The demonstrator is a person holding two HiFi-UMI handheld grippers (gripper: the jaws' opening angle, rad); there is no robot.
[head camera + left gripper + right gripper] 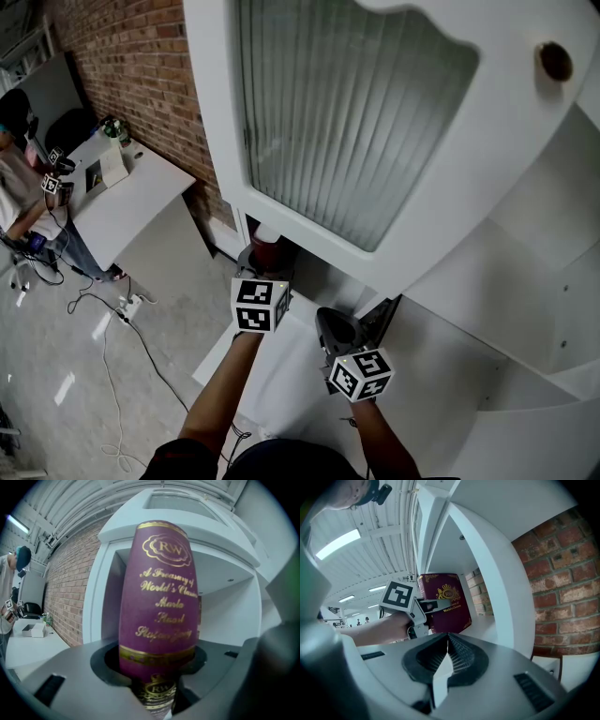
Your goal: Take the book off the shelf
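Observation:
A maroon book (159,597) with gold lettering on its spine stands upright at the left end of the white shelf (441,309). My left gripper (157,667) is shut on the spine, one jaw on each cover. The right gripper view shows that left gripper (433,604) clamped on the book (447,606) from the side. From the head view only a little of the book (267,246) shows beyond the left gripper (255,267). My right gripper (447,646) hangs shut and empty to the right of the book, its pads together; the head view shows this right gripper (330,321) at the shelf's front.
The cabinet door (347,112) with ribbed glass stands swung open above both grippers. A brick wall (141,75) runs behind the cabinet to the left. A white table (131,202), a person (14,187) and cables (112,319) on the floor lie far left.

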